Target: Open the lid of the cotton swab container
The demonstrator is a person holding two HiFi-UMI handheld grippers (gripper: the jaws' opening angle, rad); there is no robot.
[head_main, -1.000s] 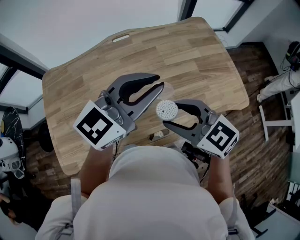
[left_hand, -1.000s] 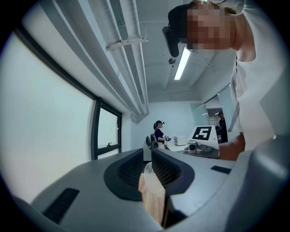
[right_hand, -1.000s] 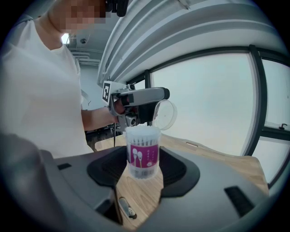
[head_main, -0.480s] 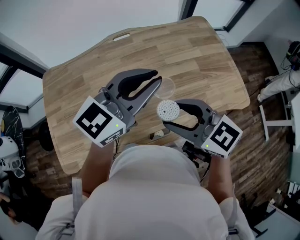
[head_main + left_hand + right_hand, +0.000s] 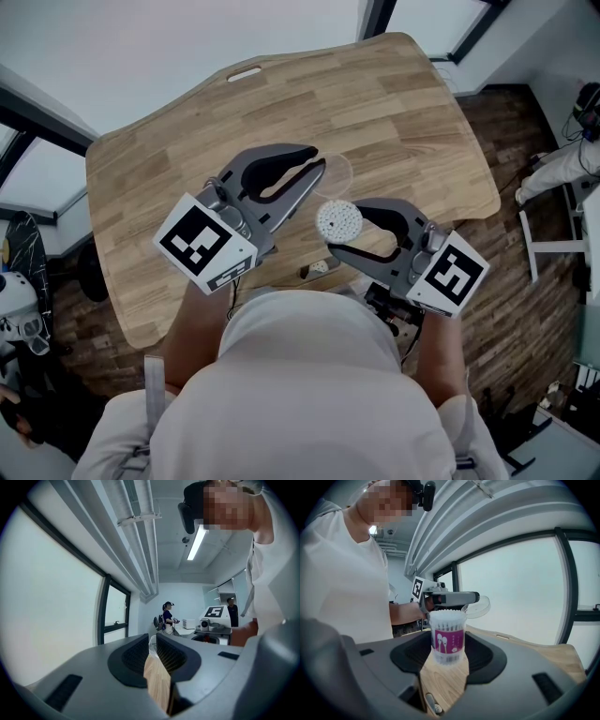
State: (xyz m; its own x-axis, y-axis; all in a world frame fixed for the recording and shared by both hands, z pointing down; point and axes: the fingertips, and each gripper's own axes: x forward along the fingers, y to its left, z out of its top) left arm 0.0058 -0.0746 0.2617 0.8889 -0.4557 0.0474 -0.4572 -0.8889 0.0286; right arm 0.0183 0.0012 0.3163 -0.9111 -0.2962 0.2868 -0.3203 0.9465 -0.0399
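Right gripper (image 5: pixel 339 225) pinches the cotton swab container (image 5: pixel 447 639) by its sides between dark textured pads. It is a clear round plastic tub with a purple label band, its top is open, and it is packed with upright white-tipped swabs. It sits over the near part of the pale wood-grain table (image 5: pixel 394 103). The lid (image 5: pixel 478 607), a thin clear dished disc, is off, just on the tub's far side. Left gripper (image 5: pixel 319 175) has its jaws nearly together on the rim. Left gripper reaches from near left, right gripper from near right, tips close
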